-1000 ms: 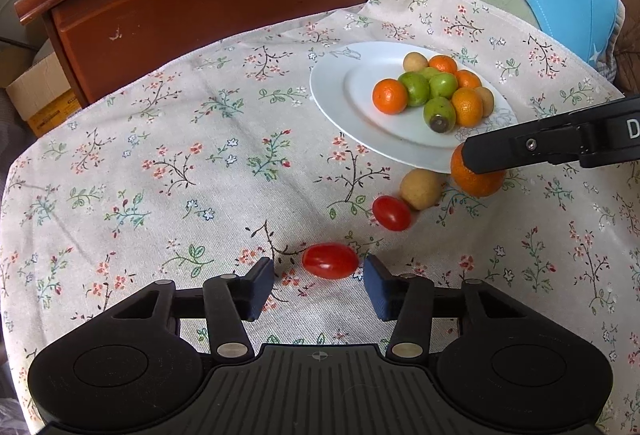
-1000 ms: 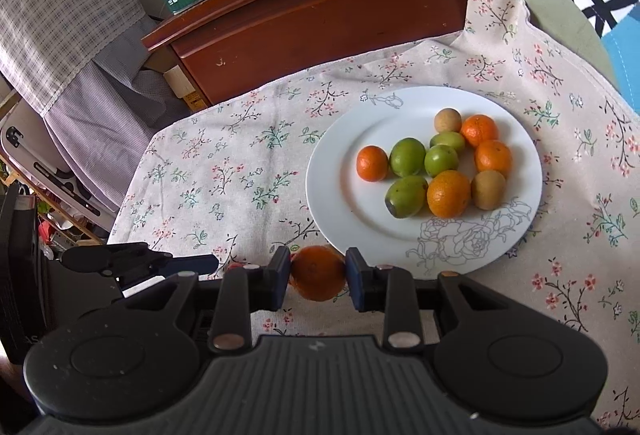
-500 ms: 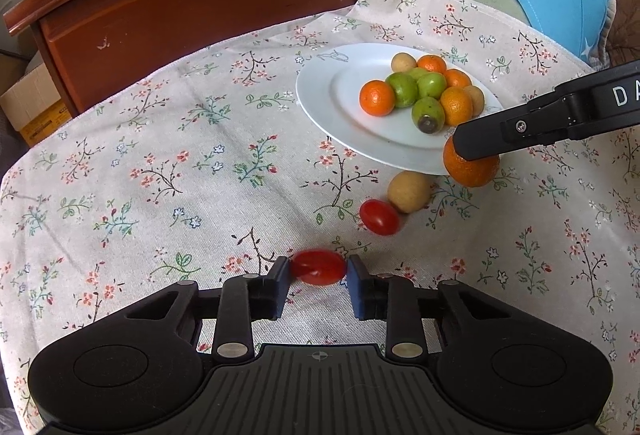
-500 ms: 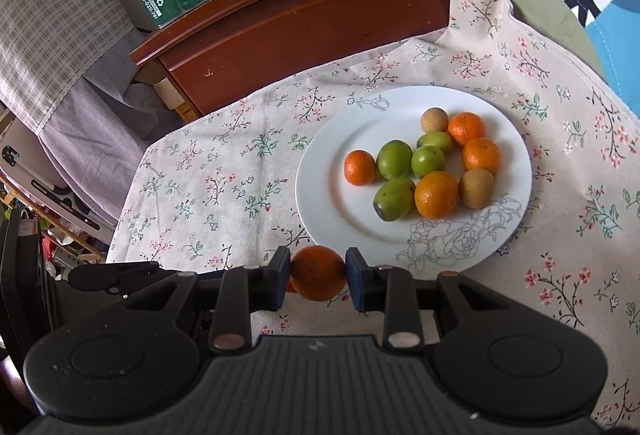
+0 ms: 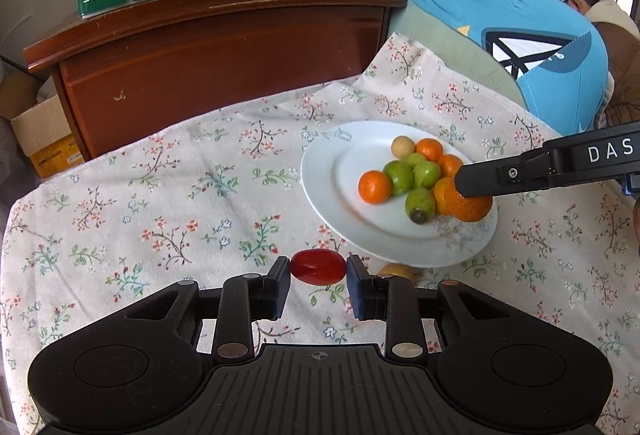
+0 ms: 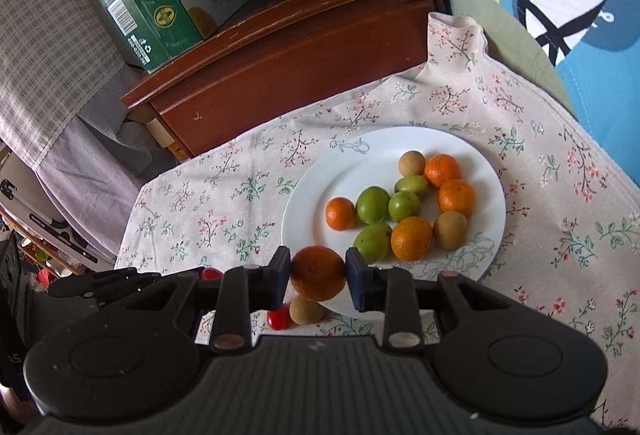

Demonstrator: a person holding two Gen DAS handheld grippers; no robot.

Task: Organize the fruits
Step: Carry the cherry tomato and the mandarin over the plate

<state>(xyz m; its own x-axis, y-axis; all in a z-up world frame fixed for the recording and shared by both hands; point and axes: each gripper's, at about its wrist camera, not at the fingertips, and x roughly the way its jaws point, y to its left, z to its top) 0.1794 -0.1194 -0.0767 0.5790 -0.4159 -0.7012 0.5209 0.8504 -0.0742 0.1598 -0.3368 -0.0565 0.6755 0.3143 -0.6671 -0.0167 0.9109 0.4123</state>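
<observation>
Your right gripper [image 6: 318, 273] is clamping a round orange mandarin [image 6: 318, 275] over the near rim of the white ceramic plate [image 6: 308, 211] holding piled fruit.

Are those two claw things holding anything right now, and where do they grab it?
Yes. The left gripper pinches a red tomato by its two ends; the right gripper clamps an orange across its sides.

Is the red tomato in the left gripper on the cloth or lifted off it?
Cannot tell for certain. The left gripper is shut on the tomato, both pads pressing its ends, but whether it clears the tablecloth is unclear.
</observation>
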